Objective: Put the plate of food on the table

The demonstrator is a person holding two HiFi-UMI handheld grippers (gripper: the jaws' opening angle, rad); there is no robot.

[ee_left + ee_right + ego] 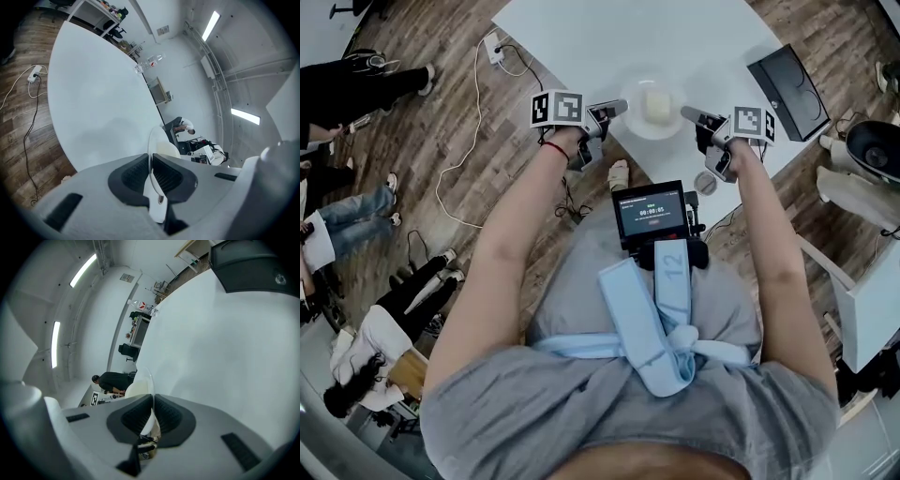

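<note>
Table [581, 37]: white.
Plate [652, 132]: at the table's edge, food [656, 103] on it.
Left gripper [622, 109]: pinched its rim.
Right gripper [685, 112]: pinched its rim.

White round plate [152, 140] is viewed edge-on in the left gripper view; its near rim is hidden between the closed jaws at lower centre. Pale food block [656, 103] is too small to be identified. White table [581, 37] is cut off at the top edge. Plate-to-table contact cannot be determined.
</note>
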